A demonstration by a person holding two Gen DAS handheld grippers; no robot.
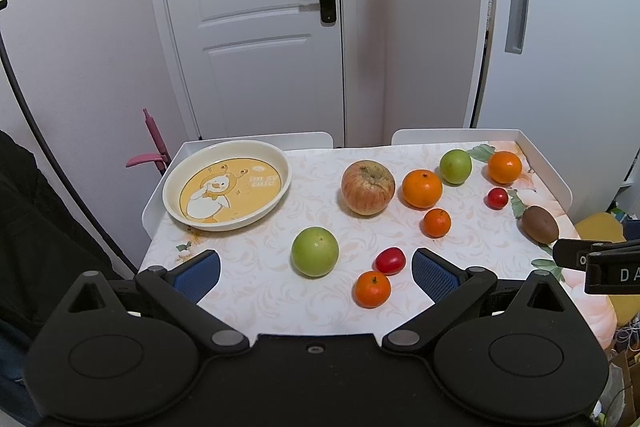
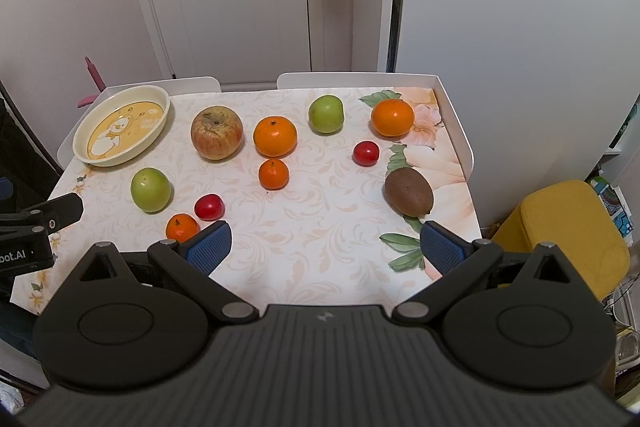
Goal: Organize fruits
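A cream plate (image 1: 276, 195) (image 2: 158, 129) with a duck picture sits empty at the table's far left. Fruit lies loose on the patterned cloth: a big red-yellow apple (image 1: 368, 187) (image 2: 217, 133), two green apples (image 1: 315, 251) (image 1: 455, 166), several oranges (image 1: 422, 188) (image 1: 372, 289), two small red fruits (image 1: 390, 260) (image 1: 497, 197) and a brown kiwi (image 1: 540, 224) (image 2: 409, 192). My left gripper (image 1: 316, 273) is open above the near edge, in front of the near green apple. My right gripper (image 2: 326, 247) is open over bare cloth, with the kiwi just ahead of its right finger.
The table (image 2: 460, 131) has a raised white rim at the back and sides. Two white chair backs (image 1: 308, 139) stand behind it, before a white door (image 1: 256, 27). A yellow stool (image 2: 568, 227) sits right of the table. The right gripper's tip (image 1: 596, 259) pokes into the left wrist view.
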